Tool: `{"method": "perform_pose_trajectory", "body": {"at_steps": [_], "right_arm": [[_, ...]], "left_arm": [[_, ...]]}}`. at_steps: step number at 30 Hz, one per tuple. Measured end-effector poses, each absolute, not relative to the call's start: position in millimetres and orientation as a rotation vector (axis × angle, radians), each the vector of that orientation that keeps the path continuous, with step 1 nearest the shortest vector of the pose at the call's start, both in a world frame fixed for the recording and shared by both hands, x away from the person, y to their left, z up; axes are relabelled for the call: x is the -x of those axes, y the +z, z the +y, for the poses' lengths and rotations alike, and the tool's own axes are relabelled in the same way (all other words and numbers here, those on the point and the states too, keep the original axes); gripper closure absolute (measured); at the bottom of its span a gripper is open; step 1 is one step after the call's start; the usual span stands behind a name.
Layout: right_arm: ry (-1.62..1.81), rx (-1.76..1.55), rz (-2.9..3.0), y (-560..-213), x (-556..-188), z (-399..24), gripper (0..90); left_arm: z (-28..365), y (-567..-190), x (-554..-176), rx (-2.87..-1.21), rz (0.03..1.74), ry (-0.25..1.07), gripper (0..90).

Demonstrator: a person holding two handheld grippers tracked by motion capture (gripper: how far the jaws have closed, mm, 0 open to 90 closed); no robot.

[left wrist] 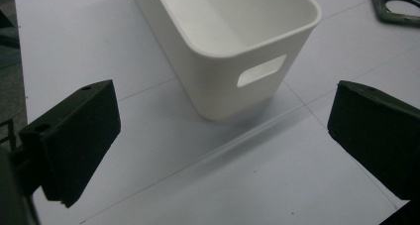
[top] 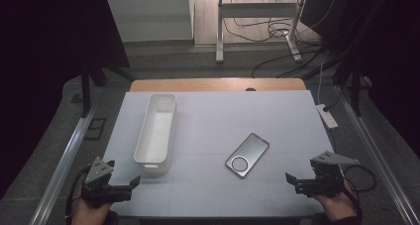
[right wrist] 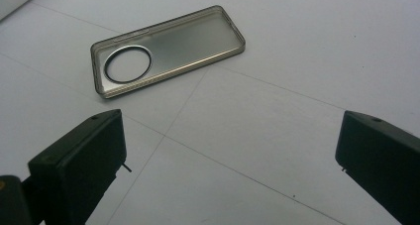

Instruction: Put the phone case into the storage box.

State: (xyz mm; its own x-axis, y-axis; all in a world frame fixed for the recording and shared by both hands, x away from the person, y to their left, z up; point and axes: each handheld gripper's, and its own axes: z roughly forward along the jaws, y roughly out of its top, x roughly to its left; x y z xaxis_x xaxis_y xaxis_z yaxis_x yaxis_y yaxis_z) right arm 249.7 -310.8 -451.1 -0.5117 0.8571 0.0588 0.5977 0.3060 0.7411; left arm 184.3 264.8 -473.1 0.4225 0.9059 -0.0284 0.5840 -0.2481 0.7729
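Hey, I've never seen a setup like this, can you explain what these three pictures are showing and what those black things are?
A person sits at a table holding a hand-operated gripper in each hand. The high view looks down from above: the left gripper is at the lower left, the right gripper at the lower right. The other two pictures come from cameras riding on each gripper; the black blocks at the bottom are its two jaws. On the table lie a white plastic bin, empty as far as it shows, and a clear phone case with a round camera cutout. Both grippers are open and hold nothing; the left one faces the bin, the right one the phone case.
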Motion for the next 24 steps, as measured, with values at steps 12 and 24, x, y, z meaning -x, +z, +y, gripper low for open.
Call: {"method": "perform_pose_trajectory", "body": {"at_steps": [12, 24], "right_arm": [[1.015, -1.306, 2.265, -452.4, -252.2, -309.0, 0.0], [0.999, -1.315, 2.279, -452.7, -253.8, -308.2, 0.0]], "left_arm": [[266.2, -473.5, -184.6, -1.948, 1.255, 0.543, 0.9], [267.6, -473.5, -183.9, -1.940, 1.248, 0.532, 1.0]]}}
